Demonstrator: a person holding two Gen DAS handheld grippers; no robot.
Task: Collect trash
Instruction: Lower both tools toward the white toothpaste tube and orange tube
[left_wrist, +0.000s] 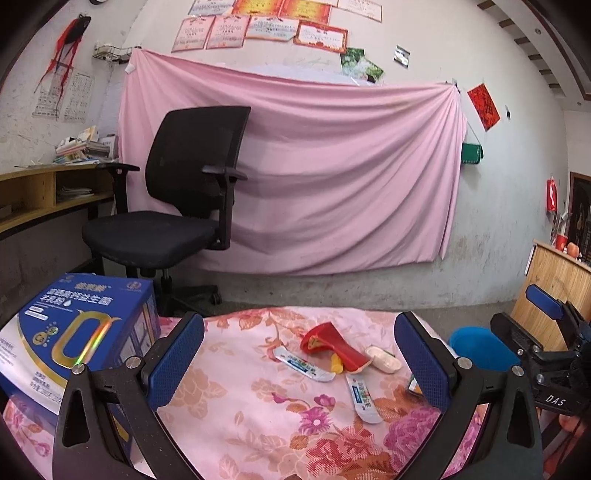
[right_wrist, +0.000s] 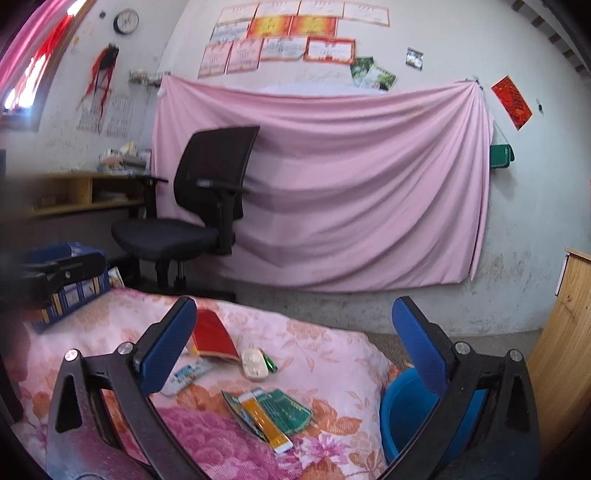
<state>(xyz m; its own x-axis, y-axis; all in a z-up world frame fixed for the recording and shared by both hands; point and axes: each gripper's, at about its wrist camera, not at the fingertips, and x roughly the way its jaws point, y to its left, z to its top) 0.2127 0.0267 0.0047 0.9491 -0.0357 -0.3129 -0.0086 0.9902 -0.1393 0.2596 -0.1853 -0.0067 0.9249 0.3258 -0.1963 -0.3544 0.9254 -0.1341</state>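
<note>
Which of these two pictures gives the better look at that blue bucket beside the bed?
The right wrist view: the blue bucket sits close, with its rim and inside visible, though the right gripper covers part. The left wrist view shows only a sliver.

The blue box (left_wrist: 79, 332) blocks the left side of the table (left_wrist: 236, 406). The near middle is bare cloth, and the blue bucket (right_wrist: 406, 410) stands right.

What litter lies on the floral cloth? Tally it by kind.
White-and-blue sachets: 2
Red packet: 1
White oval object: 1
Orange sachet: 1
Green packets: 2
Small green item: 1
Total: 8
</note>
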